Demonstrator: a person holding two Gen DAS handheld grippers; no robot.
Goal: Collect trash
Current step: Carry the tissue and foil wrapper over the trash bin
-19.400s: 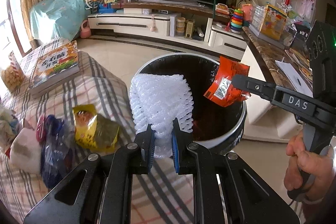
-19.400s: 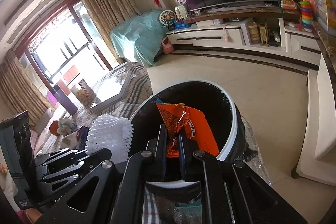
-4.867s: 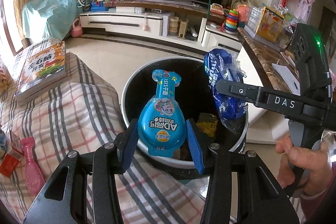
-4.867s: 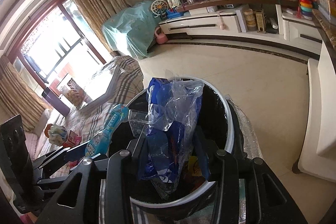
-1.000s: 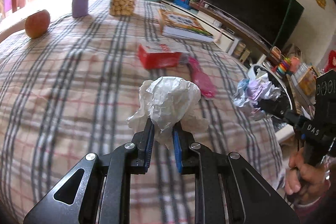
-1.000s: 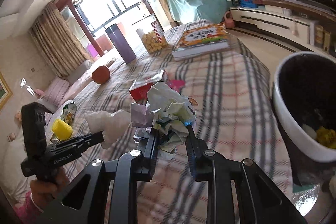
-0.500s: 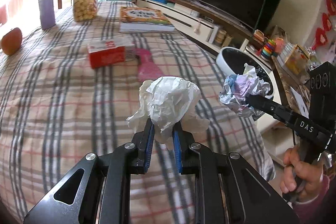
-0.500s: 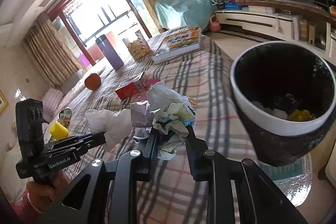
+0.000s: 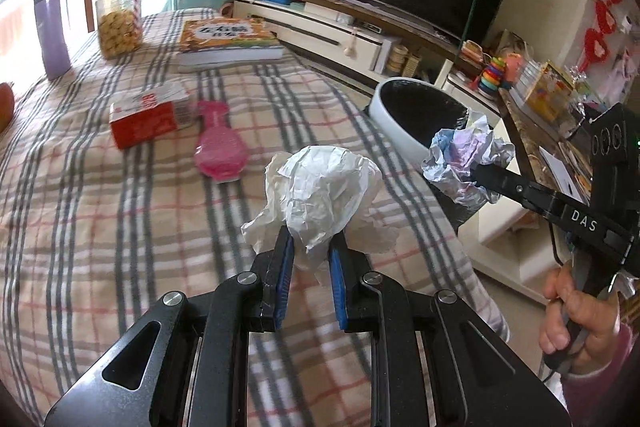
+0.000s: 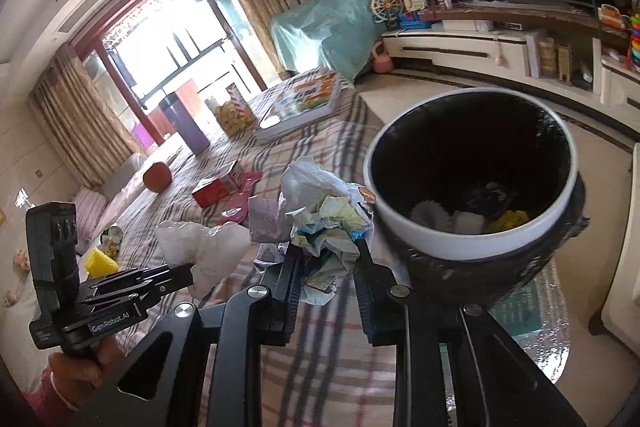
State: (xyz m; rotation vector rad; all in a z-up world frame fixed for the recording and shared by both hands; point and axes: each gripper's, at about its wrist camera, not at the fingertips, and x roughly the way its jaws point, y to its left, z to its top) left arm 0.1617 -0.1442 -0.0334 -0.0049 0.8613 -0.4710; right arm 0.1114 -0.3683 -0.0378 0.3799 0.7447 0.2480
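L gripper (image 9: 310, 247): jaws clamped on a crumpled white paper wad (image 9: 320, 187); blue pads grip its lower part, the bulk of the wad stands above the fingertips. The wad is held over the plaid cloth (image 9: 100, 227), not touching it.

R gripper (image 10: 326, 259): jaws clamped on a crumpled multicolour paper wad (image 10: 324, 219) (white, green, blue and lilac patches). In the L wrist view the same wad (image 9: 466, 159) sits at the tip of the R gripper (image 9: 476, 173), in front of the bin rim. A hand (image 9: 576, 311) with a pink cuff holds the R gripper's handle at lower right.

Trash bin (image 10: 440, 247): round, white rim, black liner, standing on the floor just beside the cloth-covered surface. Inside at the bottom: white and yellow scraps (image 10: 508, 217). In the R wrist view the multicolour wad is just left of the rim, not over the opening.

Items lying on the cloth, L wrist view:
- red carton (image 9: 150, 115), on its side
- pink flat item (image 9: 220, 151), just right of the carton
- book (image 9: 228, 43), far edge
- clear jar w/ yellow snacks (image 9: 118, 19)
- purple tumbler (image 9: 52, 27), upright, left of the jar

R wrist view also shows an orange-red fruit (image 10: 157, 177) and a yellow object (image 10: 100, 261), both left of the carton.
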